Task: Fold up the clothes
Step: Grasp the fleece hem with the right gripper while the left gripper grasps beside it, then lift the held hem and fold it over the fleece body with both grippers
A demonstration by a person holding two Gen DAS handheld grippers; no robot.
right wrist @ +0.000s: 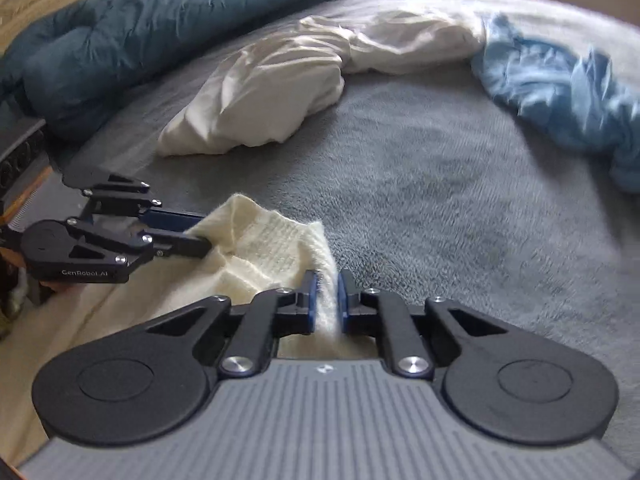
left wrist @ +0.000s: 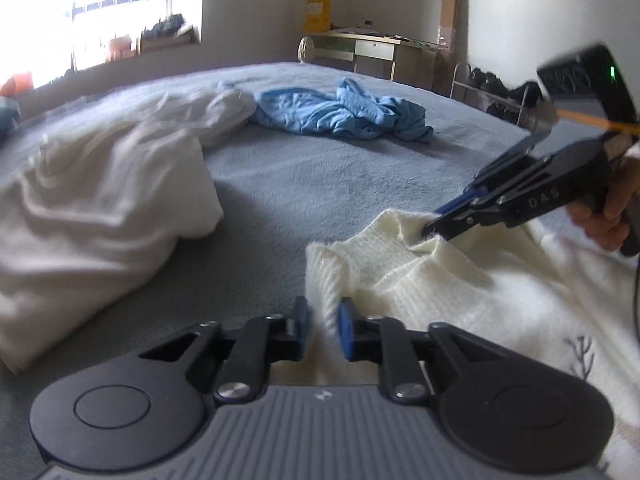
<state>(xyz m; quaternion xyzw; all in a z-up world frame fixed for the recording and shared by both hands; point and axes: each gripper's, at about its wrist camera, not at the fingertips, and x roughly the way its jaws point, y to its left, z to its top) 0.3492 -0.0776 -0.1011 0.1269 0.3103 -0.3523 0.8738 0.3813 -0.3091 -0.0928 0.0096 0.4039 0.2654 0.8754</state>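
Lying on the grey bed cover (left wrist: 320,184), the cream sweater (left wrist: 460,280) serves as the reference for all positions below. Its ribbed neck end points toward the middle of the bed, and its body spreads back toward the person.

Left gripper (left wrist: 324,314): the blue pads (left wrist: 346,320) are pressed together on a ribbed fold at one corner of the sweater's neck end. Knit fabric fills the narrow gap between the pads. In the right wrist view the same gripper (right wrist: 208,242) enters from the left side, and its tips sink into the sweater (right wrist: 260,240).

Right gripper (right wrist: 327,300): the pads are pinched on the other corner of the neck end, with a thin strip of fuzzy knit clamped between them. In the left wrist view this gripper (left wrist: 430,226) comes in from the right, held by a hand (left wrist: 608,216), and its tips bite into the sweater's edge.

Both grip points sit on the same edge of the sweater, apart from each other.

Other items, relative to the sweater:
- White garment (left wrist: 100,200): crumpled, beyond the sweater and to the left gripper's side, not touching it.
- Light blue garment (left wrist: 340,112): bunched, farther across the bed, well apart from the sweater.
- Dark teal quilt (right wrist: 140,28): rolled along the far edge of the bed, behind the white garment (right wrist: 272,84).
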